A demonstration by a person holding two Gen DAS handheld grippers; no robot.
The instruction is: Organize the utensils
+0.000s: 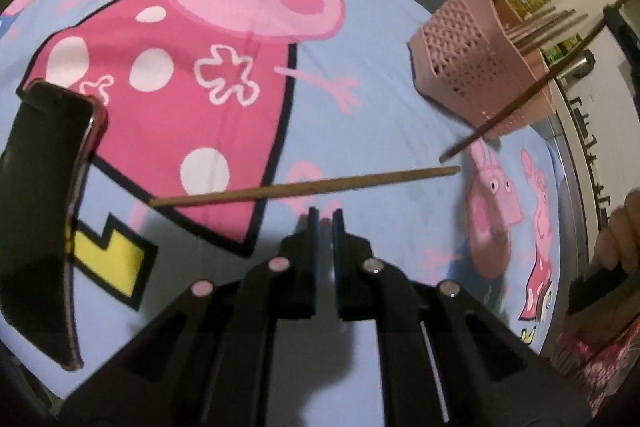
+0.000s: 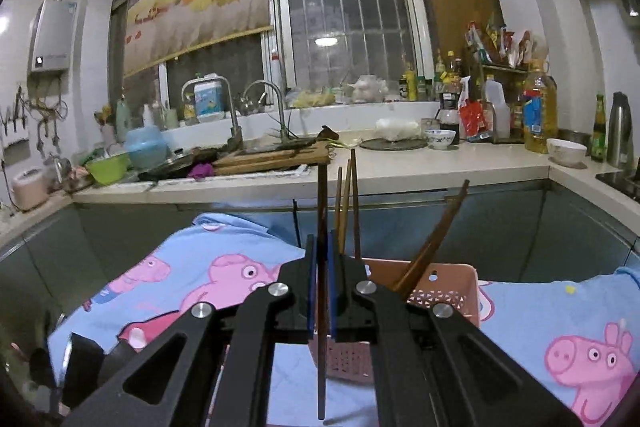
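A pink perforated basket stands on the cartoon-pig cloth that covers the surface, and it serves as the holder for the utensils. In the right wrist view several brown chopsticks stand in it: a pair rises near upright from the basket's left part, and another bundle leans to the right out of its middle. In the left wrist view the same basket appears tilted by the lens, its lattice wall facing the camera, with stick ends showing over its rim. The right tool is clenched on a dark brown chopstick, gripped near its middle; the stick runs straight up and down, its top above the basket and its lower end hanging in front of the basket's near wall. From the left wrist view this held chopstick crosses the basket's front slantwise, its tip just off the cloth. A lighter wooden chopstick lies flat on the cloth, well to the left of the basket. The left tool hovers just near this lying stick, its jaws a narrow gap apart and holding nothing. A dark phone-like slab stands at the cloth's far left.
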